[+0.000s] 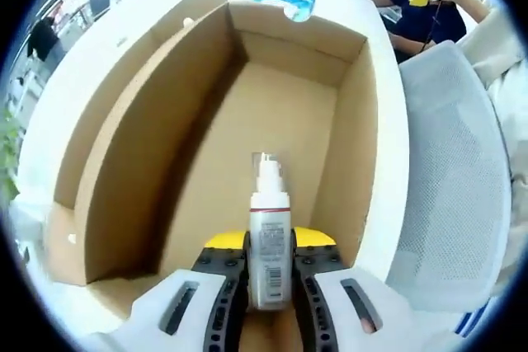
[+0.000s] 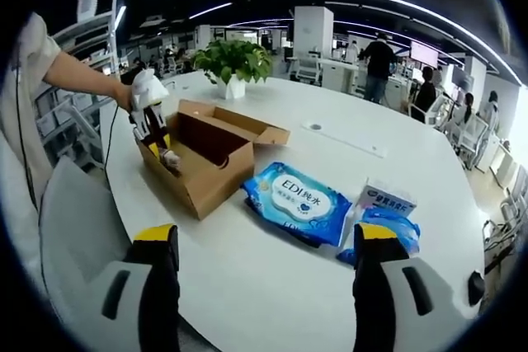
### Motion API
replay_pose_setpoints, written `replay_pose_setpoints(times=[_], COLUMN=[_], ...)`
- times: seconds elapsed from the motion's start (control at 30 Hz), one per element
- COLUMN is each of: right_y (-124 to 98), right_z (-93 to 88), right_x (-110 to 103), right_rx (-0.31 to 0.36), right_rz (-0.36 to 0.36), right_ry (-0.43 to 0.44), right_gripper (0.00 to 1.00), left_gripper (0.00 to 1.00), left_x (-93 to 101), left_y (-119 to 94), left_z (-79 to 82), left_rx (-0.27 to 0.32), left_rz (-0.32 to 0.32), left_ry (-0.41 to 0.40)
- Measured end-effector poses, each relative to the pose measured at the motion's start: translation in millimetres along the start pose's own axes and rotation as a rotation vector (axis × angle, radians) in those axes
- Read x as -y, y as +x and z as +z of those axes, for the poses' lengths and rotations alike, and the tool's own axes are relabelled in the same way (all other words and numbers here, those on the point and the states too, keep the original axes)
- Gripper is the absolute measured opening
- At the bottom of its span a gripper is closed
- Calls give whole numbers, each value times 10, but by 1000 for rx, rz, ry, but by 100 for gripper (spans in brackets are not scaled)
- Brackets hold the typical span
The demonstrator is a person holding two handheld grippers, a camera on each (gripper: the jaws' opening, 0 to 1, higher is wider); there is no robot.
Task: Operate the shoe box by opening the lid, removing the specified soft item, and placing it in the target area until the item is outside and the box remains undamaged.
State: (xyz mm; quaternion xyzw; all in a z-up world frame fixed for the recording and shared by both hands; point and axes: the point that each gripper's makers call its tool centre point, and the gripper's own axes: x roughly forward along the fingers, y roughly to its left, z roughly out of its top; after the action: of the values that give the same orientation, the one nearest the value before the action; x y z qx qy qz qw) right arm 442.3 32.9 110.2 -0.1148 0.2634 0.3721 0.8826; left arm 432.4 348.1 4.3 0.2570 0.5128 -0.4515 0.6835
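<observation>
Your left gripper (image 1: 270,274) pinches the white bottle (image 1: 269,241) over the open box (image 1: 124,162); your right gripper (image 2: 262,245) is spread, wipes pack (image 2: 297,199) at twelve o'clock.

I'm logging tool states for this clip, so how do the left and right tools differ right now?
The left tool is shut on a white pump bottle, while the right tool is open and holds nothing. The left tool reaches into the open cardboard box; the right tool hangs over the white table, apart from the box and short of the blue wet-wipe pack. Both have white bodies, black jaws and yellow tips.
</observation>
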Motion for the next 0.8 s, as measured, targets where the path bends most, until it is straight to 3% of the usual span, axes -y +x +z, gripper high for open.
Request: replay_pose_setpoints(times=[0.3,0.8], right_y=[29,90], right_z=[108,294], right_x=[-67,-192], right_rx=[13,46], right_rz=[35,97], right_ry=[-37,-88], right_gripper=[75,68], left_gripper=[16,16], left_x=[85,242], left_y=[-160,-417], left_z=[210,540], left_rx=[80,146], left_rz=[10,34], left_ry=[-18,32])
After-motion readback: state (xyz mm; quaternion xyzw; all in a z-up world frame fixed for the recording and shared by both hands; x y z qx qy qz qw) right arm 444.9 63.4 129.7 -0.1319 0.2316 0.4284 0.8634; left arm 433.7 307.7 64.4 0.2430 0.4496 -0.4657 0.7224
